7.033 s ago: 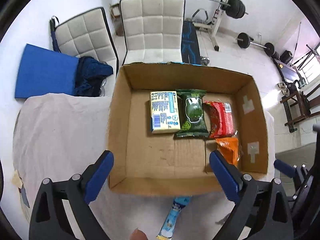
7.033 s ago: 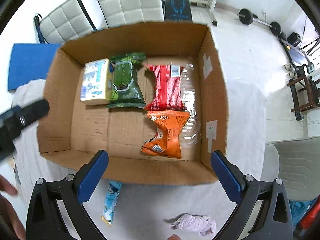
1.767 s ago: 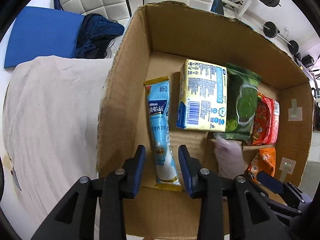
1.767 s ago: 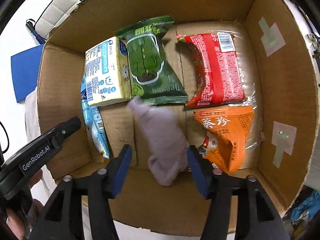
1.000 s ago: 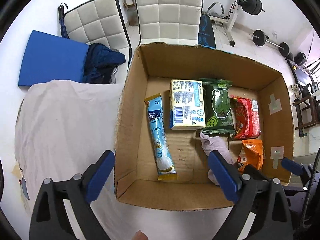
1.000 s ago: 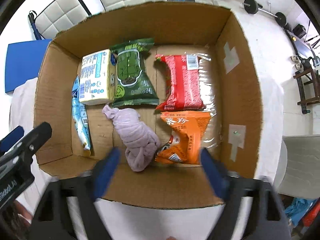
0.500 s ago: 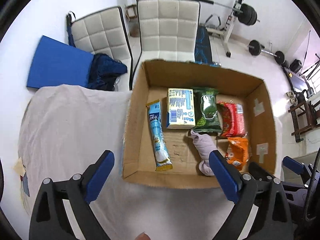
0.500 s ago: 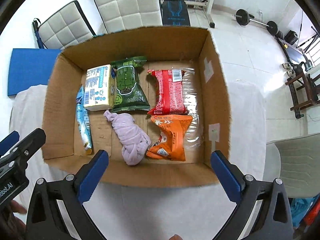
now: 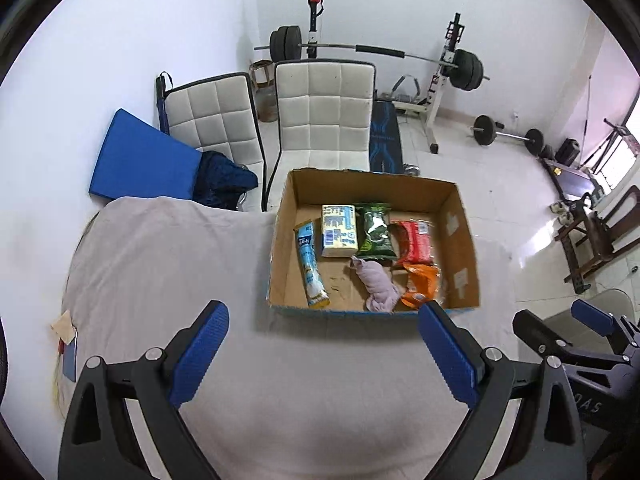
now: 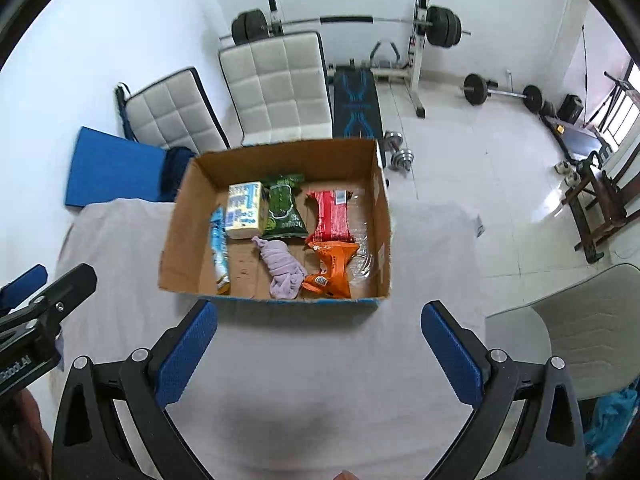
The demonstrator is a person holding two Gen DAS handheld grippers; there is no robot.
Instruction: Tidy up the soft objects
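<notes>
A cardboard box (image 9: 460, 248) (image 10: 180, 216) stands on a table under a grey cloth. Inside lie a blue stick pack (image 9: 310, 266) (image 10: 219, 246), a yellow pack (image 9: 339, 231) (image 10: 245, 209), a green bag (image 9: 375, 231) (image 10: 283, 208), a red bag (image 9: 414, 242) (image 10: 332, 216), an orange bag (image 9: 420, 286) (image 10: 331, 268) and a lilac cloth bundle (image 9: 378, 286) (image 10: 282, 266). My left gripper (image 9: 324, 356) is open and empty, well back from the box. My right gripper (image 10: 318, 354) is open and empty, also back from the box.
Two white padded chairs (image 9: 324, 120) (image 10: 276, 88) and a blue mat (image 9: 140, 164) stand behind the table. Gym weights (image 9: 376, 52) are at the far wall. A grey chair (image 10: 580, 320) is at the right. A small card (image 9: 66, 328) lies at the cloth's left edge.
Both grippers have pulled back and up from the box, which now looks smaller. Earlier, they released the blue stick pack and the lilac bundle in the box and opened.
</notes>
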